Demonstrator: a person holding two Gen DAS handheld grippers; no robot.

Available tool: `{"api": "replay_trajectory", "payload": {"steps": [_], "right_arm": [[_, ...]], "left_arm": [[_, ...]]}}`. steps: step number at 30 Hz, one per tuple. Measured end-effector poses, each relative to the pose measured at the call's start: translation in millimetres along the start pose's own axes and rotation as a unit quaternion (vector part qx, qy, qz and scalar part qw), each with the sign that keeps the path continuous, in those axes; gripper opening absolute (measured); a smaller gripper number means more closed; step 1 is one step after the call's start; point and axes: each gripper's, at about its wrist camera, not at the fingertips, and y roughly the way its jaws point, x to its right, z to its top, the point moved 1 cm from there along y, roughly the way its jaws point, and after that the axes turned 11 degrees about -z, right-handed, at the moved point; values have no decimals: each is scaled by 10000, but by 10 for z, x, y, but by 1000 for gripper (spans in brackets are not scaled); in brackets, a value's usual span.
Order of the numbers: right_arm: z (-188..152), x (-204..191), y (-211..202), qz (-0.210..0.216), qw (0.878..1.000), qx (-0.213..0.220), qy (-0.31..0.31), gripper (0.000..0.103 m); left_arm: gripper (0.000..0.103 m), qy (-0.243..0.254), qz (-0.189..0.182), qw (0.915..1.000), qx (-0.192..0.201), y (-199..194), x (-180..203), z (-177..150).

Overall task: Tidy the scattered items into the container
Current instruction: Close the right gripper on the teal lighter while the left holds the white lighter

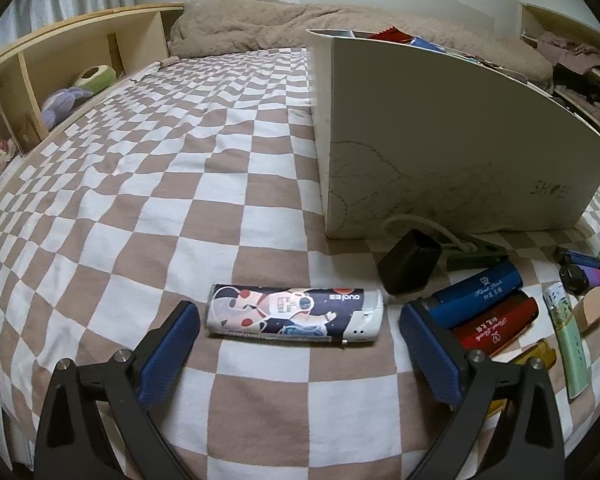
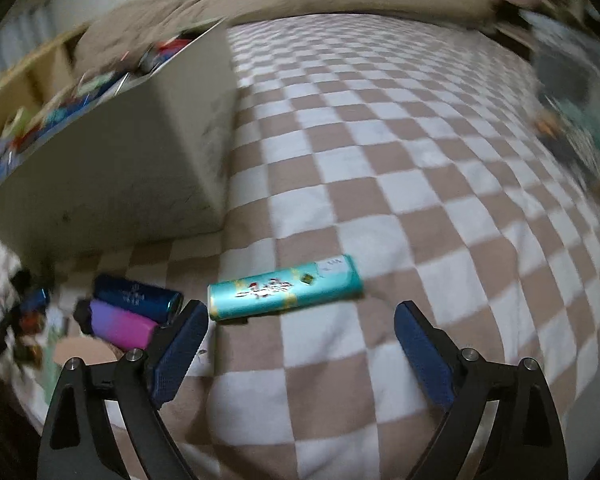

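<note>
On the checked bedspread stands a tall white box (image 1: 452,140) holding several small items; the same box (image 2: 112,160) sits at the left of the right wrist view. My left gripper (image 1: 300,332) is open, its jaws wide apart, with an astronaut-print lighter (image 1: 296,314) lying flat just beyond them, untouched. My right gripper (image 2: 302,334) is open too, and a teal lighter (image 2: 284,290) lies just ahead of the gap, nearer the left pad. This view is blurred.
Right of the left gripper lie a blue lighter (image 1: 480,292), a red lighter (image 1: 496,324), a pale green lighter (image 1: 568,340), a black cube (image 1: 408,268) and a green clip (image 1: 476,254). A purple-pink lighter (image 2: 120,326) and a dark blue lighter (image 2: 140,294) lie beside the right gripper. Wooden shelves (image 1: 60,76) stand to the left.
</note>
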Motion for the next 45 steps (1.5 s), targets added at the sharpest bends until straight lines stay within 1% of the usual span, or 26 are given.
{"api": "replay_trajectory", "payload": {"steps": [1,3,4,6,10,12,14,16,18,21,23,27,31,32,33,35,38,42,45], "right_arm": [[-16,25,-6,53,9998,-17,214,94],[-33,-3,3,26,9996,18,292,94],[-40,-42,13,-62,9998,12,189,94],[-49,-109,29,-182,9998,18,-22,94],[7,-217,71,-211,9987,-73,-458,94],[22,-282,80,-214,9976,-49,-653,94],[29,-298,87,-171,9974,-43,-698,94],[26,-290,96,-107,9978,-34,-653,93],[8,-278,89,-102,9983,22,-577,88],[-26,-246,64,-55,9991,127,-399,83],[-47,-223,47,17,9995,181,-275,83],[-63,-203,30,95,9995,247,-170,83],[-94,-244,23,50,9992,315,-254,83],[-140,-220,27,58,9991,322,-256,83],[-256,-285,-65,76,9991,332,-238,83],[-286,-211,-110,122,9991,340,-200,83],[-187,-82,-60,242,9991,339,-128,83],[-188,-27,-46,339,9989,320,-44,83],[-193,-52,-49,280,9990,343,-89,83]], "left_arm": [[102,-2,71,10000,11,-4,-5,-1],[103,-14,193,9998,32,-12,-27,2],[103,-42,269,9996,49,-12,-45,2],[103,-115,227,9997,48,-13,-89,3],[103,-223,65,9997,85,-10,-161,2],[103,-246,62,9996,92,-4,-169,9],[103,-232,85,9997,87,6,-165,14],[103,-250,84,9996,86,11,-168,18],[103,-320,77,9994,102,20,-177,26],[103,-255,211,9994,81,39,-139,26],[103,-245,238,9994,78,44,-133,26],[103,-336,87,9994,68,44,-154,25],[103,-304,81,9995,64,23,-142,-4],[103,-303,93,9995,56,25,-138,-8],[103,-293,112,9995,27,34,-132,-12],[103,-275,137,9995,-35,41,-130,-11],[103,-326,87,9994,-63,42,-154,-13],[103,-355,33,9994,-39,21,-175,-10],[101,-350,134,9993,13,11,-161,-6]]}}
